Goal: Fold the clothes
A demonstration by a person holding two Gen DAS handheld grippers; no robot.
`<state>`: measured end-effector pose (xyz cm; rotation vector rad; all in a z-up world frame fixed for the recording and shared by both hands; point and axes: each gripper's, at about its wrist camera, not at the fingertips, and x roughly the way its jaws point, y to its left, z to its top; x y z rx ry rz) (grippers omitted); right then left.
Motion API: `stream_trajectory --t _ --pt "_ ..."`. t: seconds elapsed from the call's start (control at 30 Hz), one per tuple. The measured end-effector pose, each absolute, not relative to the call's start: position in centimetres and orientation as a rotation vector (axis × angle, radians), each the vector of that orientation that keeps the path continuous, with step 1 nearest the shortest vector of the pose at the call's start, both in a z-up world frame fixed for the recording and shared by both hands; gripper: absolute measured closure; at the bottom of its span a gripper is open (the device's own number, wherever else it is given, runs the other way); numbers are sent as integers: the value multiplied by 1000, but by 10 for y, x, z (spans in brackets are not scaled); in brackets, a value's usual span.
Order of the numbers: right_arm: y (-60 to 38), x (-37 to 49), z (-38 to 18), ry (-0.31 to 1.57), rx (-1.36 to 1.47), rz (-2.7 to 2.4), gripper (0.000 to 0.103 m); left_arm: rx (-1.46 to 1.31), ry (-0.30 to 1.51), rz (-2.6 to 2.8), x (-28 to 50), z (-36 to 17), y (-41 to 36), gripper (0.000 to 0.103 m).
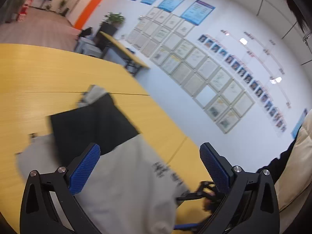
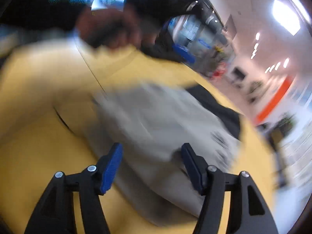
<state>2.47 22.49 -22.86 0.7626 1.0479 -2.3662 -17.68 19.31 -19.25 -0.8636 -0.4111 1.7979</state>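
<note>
On the yellow surface (image 1: pixel 39 78) my shirt (image 1: pixel 126 185) lay partly folded; both tools, left (image 1: pixel 149 165) and right (image 2: pixel 152 165), gaped empty, more folds remained.

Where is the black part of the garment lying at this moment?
In the left wrist view the black part lies on the yellow table, beyond the grey sweatshirt, ahead of the left gripper's open fingers.

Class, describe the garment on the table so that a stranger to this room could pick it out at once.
Start at the yellow wooden table that fills the foreground. On it lies one garment, spread loosely near the table's edge. It is pale grey with a large black panel and dark printed lettering, the only cloth on the table.
</note>
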Motion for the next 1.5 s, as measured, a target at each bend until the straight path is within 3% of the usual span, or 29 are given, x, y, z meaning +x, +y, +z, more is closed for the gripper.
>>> stream_trajectory --t 0.07,0.13,0.23,0.27,0.3,0.33,0.37,0.43,0.53,0.63,0.73,0.87,0.97,1.03,1.13,1.33,1.5 --pt "227 36 -255 1312 661 -2313 28 -939 -373 1784 -186 -216 219 0" --pt "223 44 -279 1473 572 -2266 13 -1035 -354 1768 -195 -246 240 0" --pt "221 46 -304 1691 454 -2286 18 -1097 -341 1771 -202 -273 250 1" --pt "224 42 -301 1686 450 -2355 19 -1106 -337 1774 -203 -278 252 1" --pt "229 35 -293 1638 468 -2439 24 -1096 -355 1783 -203 -276 250 1" --pt "234 29 -285 1588 487 -2522 36 -1082 -375 1792 -203 -274 247 1" --pt "240 23 -275 1496 528 -2596 39 -1069 -395 1801 -203 -271 244 1" --pt "262 5 -253 1195 700 -2722 56 -1048 -432 1823 -202 -267 239 1" --pt "303 -13 -236 748 904 -2816 64 -1025 -549 1833 -203 -263 226 0" --pt "343 -21 -228 347 1025 -2845 66 -1006 -781 1778 -202 -268 213 0" --pt "364 -22 -227 128 1079 -2804 67 -1035 -855 1734 -201 -271 212 0" --pt "384 -45 -240 -39 1177 -2701 67 -1027 -523 1756 -181 -244 233 0" --pt "397 -53 -246 -168 1264 -2638 67 -926 -124 1801 -160 -219 271 0" --pt "396 -54 -247 -165 1277 -2626 70 -957 141 1836 -156 -234 301 0" --pt "397 -58 -250 -198 1289 -2634 73 -1030 261 1762 -153 -276 321 0" --pt "432 -53 -270 -573 1389 -2626 75 -913 351 1771 -137 -313 314 0" --pt "435 -38 -266 -512 1441 -2666 71 -889 341 1776 -138 -317 310 0"
